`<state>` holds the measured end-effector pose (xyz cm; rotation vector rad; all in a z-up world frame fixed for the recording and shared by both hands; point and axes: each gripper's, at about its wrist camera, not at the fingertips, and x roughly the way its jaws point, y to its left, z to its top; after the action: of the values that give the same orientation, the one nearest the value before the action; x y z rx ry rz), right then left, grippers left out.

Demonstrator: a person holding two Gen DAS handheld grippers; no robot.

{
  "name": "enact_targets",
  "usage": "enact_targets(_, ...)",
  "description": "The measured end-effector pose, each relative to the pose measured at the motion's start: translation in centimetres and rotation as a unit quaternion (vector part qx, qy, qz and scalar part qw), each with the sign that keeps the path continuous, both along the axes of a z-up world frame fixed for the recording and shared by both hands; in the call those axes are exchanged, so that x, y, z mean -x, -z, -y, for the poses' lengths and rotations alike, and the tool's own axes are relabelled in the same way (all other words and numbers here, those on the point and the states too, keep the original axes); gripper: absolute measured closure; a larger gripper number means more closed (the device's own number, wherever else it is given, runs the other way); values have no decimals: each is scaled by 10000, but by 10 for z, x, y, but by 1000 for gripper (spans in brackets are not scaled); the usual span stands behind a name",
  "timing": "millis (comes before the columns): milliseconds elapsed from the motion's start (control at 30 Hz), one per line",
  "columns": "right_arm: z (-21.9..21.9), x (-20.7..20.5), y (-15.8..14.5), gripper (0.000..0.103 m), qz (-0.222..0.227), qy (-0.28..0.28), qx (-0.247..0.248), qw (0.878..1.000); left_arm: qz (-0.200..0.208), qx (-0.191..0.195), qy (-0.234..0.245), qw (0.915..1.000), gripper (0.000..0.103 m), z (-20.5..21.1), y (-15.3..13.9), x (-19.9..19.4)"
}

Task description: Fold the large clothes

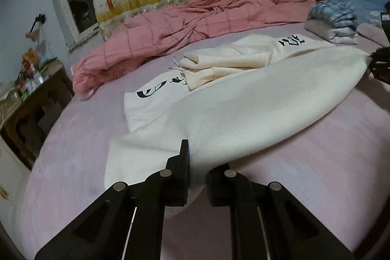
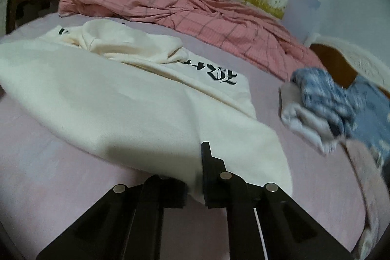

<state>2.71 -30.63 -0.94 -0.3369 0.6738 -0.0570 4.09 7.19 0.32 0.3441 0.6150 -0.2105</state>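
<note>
Two black two-finger grippers, my left [image 1: 197, 177] and right [image 2: 195, 177], each pinch a near corner of the cream fleece hoodie [image 1: 243, 101] on the lilac bedsheet [image 1: 316, 150]; its long axis runs between them, body stretching away toward the pink checked duvet [image 1: 195, 23].

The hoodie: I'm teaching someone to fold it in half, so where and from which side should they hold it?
Grip the hoodie by its two near hem corners, coming from the near bed edge. The hem lies flat and nearest; the sleeves are already folded across the far side.
</note>
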Motion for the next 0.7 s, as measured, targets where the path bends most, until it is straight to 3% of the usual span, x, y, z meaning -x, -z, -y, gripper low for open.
enact_targets(133,2,33,-8,93,41,-65,-252,9997,-207,320,-172,9991,92,-5,-3,13)
enact_targets(267,0,20,-24,93,255,-56,-288,9992,-225,833,-381,9955,90,-10,-20,-21)
enact_targets(367,7,-17,-51,93,259,-40,-665,9974,-136,1095,-538,9924,90,-11,-42,-60)
enact_targets(500,7,-83,-78,93,219,-7,-711,9972,71,878,-648,9940,91,-1,-63,-114)
enact_targets(700,9,-175,-69,93,-89,50,-753,9971,-472,779,-806,9926,91,1,-56,-202)
